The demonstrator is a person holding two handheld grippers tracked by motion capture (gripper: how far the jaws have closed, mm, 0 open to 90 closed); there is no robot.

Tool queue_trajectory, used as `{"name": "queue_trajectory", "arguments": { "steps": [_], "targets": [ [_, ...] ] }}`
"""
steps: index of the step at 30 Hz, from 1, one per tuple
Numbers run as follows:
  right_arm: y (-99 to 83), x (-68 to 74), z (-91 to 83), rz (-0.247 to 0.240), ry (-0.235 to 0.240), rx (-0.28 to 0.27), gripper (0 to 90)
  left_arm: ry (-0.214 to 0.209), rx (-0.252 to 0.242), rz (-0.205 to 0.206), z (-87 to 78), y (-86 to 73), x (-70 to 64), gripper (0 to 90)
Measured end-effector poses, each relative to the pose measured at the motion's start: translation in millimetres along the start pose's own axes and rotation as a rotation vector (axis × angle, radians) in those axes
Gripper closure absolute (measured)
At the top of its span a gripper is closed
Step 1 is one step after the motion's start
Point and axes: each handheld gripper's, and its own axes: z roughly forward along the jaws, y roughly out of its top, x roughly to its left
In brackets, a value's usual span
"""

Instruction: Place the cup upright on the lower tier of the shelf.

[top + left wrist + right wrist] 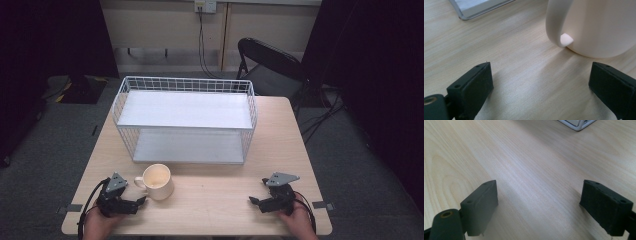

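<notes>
At the near edge of the counter point(210, 200) a person's two hands each hold a tool. The left tool point(142, 201) lies low at the near left, its jaws spread wide with nothing between them, pointing right toward a cream mug point(158, 182) that stands upright just beside it. In the left gripper view the mug point(599, 25) sits just beyond the jaw tips, its handle point(555, 25) turned toward the tool, and bare wood shows between the jaws and the mug, so they are near but apart. The right tool point(255, 200) rests at the near right, well apart from the mug, jaws likewise spread and holding nothing; in the right gripper view, plain wood lies between them.

Farther back, a white wire rack point(185, 117) with two flat shelves stands across the middle of the counter, and beyond the far edge is a dark folding chair point(270, 65).

The work in hand looks like picking up the mug with the left tool. The risk I see is the smooth, rounded wall: if the jaws close off-centre on the body or only nip the handle, the mug could swivel, slip or tip over. Pushing in too low or too fast could also shove it across the wood toward the rack before the jaws close.
</notes>
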Motion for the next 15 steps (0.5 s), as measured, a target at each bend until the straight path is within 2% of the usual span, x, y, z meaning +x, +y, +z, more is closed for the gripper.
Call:
{"name": "queue_trajectory", "arguments": {
  "steps": [3,6,8,10,15],
  "targets": [
    [0.0,0.0,-0.1,0.000,0.000,0.000,13.6,-0.002,0.008,0.001,-0.3,0.9,0.6,5.3],
    [-0.1,0.0,0.0,0.000,0.002,-0.001,13.6,-0.006,0.006,0.004,-4.3,1.5,2.3,17.6],
    [0.0,0.0,0.0,0.000,0.000,0.000,13.6,-0.037,0.009,-0.002,-6.9,2.3,3.1,16.2],
    [-0.1,0.0,0.0,0.000,0.002,-0.001,13.6,-0.041,0.003,0.015,-9.7,4.2,2.2,17.9],
    [0.0,0.0,-0.1,0.000,0.000,0.000,13.6,-0.060,-0.039,-0.005,-20.2,11.2,2.5,17.6]
  ]
}}
